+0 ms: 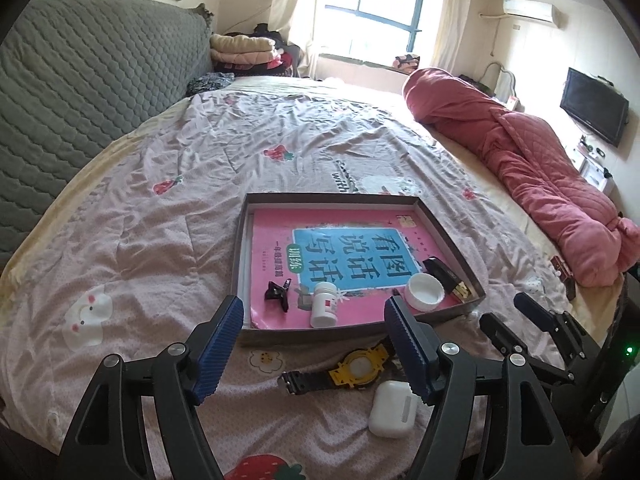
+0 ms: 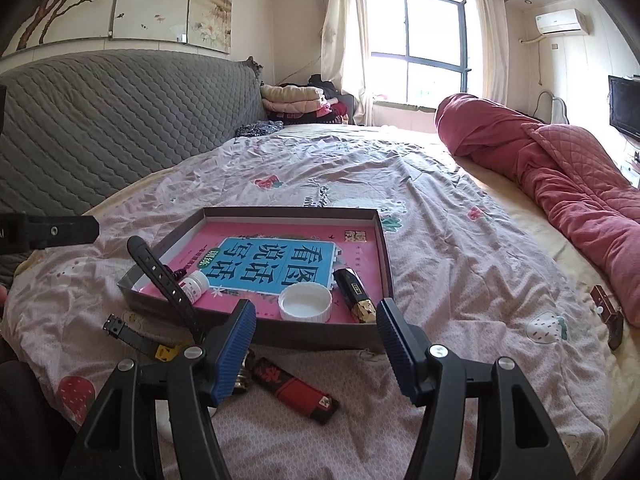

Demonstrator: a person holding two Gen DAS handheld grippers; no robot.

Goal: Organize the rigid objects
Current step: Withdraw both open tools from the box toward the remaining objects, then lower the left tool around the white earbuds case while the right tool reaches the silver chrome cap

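Two open tools [image 1: 314, 344] [image 2: 316, 340], watch [image 1: 352, 370] between left's fingers.

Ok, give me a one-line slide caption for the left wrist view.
Open left hand-held gripper over yellow watch and white earbud case, near the shallow box.

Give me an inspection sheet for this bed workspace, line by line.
Surface: wrinkled strawberry-print bedspread.
Job's things: shallow box holding pink book, hair clip, pill bottle, white lid, black-gold case; outside it, yellow watch, earbud case, red-black lighter.
Clutter: rolled red quilt, small dark items beside it.
Grippers: left gripper open; right gripper open; both empty.
Cables: nothing seen.
Surroundings: grey headboard, window, television.
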